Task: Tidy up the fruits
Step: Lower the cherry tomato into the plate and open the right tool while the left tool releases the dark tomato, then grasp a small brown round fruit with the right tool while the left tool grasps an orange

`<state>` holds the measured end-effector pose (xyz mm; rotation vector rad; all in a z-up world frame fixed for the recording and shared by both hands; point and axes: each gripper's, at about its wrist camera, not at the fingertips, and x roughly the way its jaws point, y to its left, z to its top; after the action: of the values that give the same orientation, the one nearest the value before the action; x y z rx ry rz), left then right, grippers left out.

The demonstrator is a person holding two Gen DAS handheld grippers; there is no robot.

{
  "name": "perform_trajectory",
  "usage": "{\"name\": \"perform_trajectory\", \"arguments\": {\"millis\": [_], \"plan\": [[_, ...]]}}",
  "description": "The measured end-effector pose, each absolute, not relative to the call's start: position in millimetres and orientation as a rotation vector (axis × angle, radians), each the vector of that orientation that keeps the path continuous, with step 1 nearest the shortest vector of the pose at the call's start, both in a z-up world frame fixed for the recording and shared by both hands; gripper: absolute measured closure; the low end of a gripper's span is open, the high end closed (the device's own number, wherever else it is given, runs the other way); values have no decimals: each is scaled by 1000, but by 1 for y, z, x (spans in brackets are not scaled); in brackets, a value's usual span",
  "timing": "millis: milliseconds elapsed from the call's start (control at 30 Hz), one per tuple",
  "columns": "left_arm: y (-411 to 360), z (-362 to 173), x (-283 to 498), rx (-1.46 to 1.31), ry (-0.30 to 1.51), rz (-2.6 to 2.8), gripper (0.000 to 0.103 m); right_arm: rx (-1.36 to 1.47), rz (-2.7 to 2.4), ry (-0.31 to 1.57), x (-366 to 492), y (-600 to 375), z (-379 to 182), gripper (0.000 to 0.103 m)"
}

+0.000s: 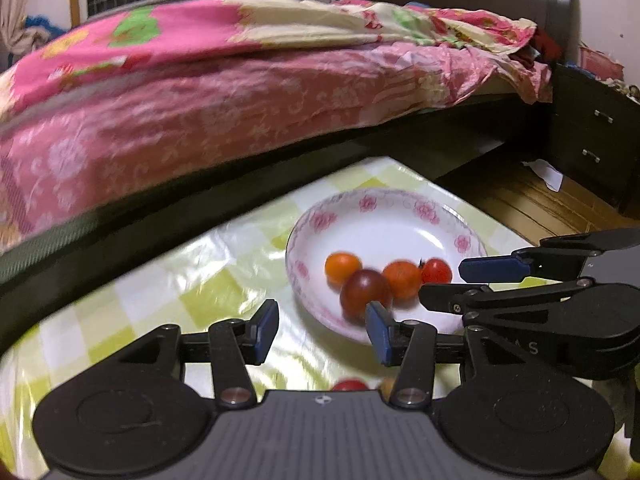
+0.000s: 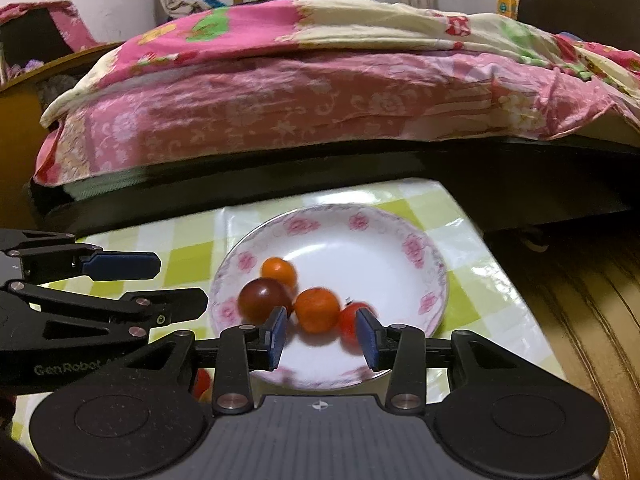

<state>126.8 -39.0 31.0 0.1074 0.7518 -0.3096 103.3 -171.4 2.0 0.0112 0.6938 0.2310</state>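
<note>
Behind the checked cloth (image 2: pixel 180 256) runs a bed (image 2: pixel 320 100) under pink covers. Four small fruits sit in the plate (image 2: pixel 400 248): the right gripper (image 2: pixel 322 334) hangs open and empty, an orange fruit (image 2: pixel 318 309) just beyond its gap and a red one (image 2: pixel 350 320) at its right finger. The left gripper (image 1: pixel 322 330) is open and empty too, a dark fruit (image 1: pixel 362 292) just past its right finger, and what seems another red fruit (image 1: pixel 350 385) lies blurred beneath it.

Both wrist views look steeply down, apparently close, sharing the plate (image 1: pixel 400 216) beside the bed (image 2: pixel 304 120).
</note>
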Motion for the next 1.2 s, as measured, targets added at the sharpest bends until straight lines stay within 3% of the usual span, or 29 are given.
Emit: {"name": "perform_trajectory", "arguments": {"millis": [1200], "plan": [[8,12,95,33,898,-230,42,-5,348,815,73,-135,-9,61]]}}
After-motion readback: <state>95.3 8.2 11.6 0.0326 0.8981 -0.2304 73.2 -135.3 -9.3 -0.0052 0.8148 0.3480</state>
